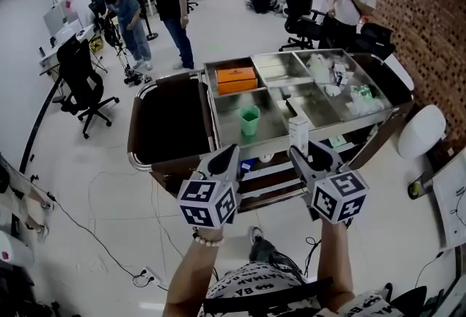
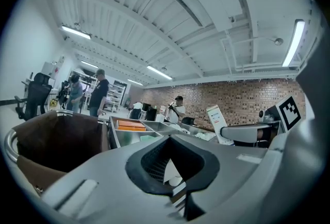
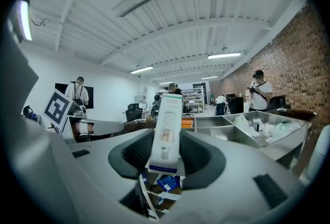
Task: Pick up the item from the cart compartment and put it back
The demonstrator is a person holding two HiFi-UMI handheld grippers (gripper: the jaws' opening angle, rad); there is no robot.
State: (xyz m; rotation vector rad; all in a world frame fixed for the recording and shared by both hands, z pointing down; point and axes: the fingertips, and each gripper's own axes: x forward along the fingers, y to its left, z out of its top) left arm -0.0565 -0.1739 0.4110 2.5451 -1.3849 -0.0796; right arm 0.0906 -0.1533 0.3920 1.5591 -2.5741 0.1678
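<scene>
A tall white carton [image 3: 166, 133] printed "LED" stands upright between the black pads of my right gripper [image 3: 167, 158], which is shut on it. In the head view the same carton [image 1: 298, 135] is held at the near edge of the steel cart [image 1: 320, 115], over its front middle compartment. My left gripper [image 1: 226, 157] hovers level at the cart's near edge, left of the right one. In its own view the left gripper [image 2: 172, 164] has its jaws a little apart with nothing between them. A green cup [image 1: 250, 121] stands in the compartment ahead of it.
An orange box [image 1: 237, 79] lies in the far left compartment. White packets [image 1: 342, 82] fill the right compartments. A brown bag [image 1: 171, 122] hangs on the cart's left end. Drawers with small boxes [image 1: 251, 166] sit below. People and office chairs stand beyond the cart.
</scene>
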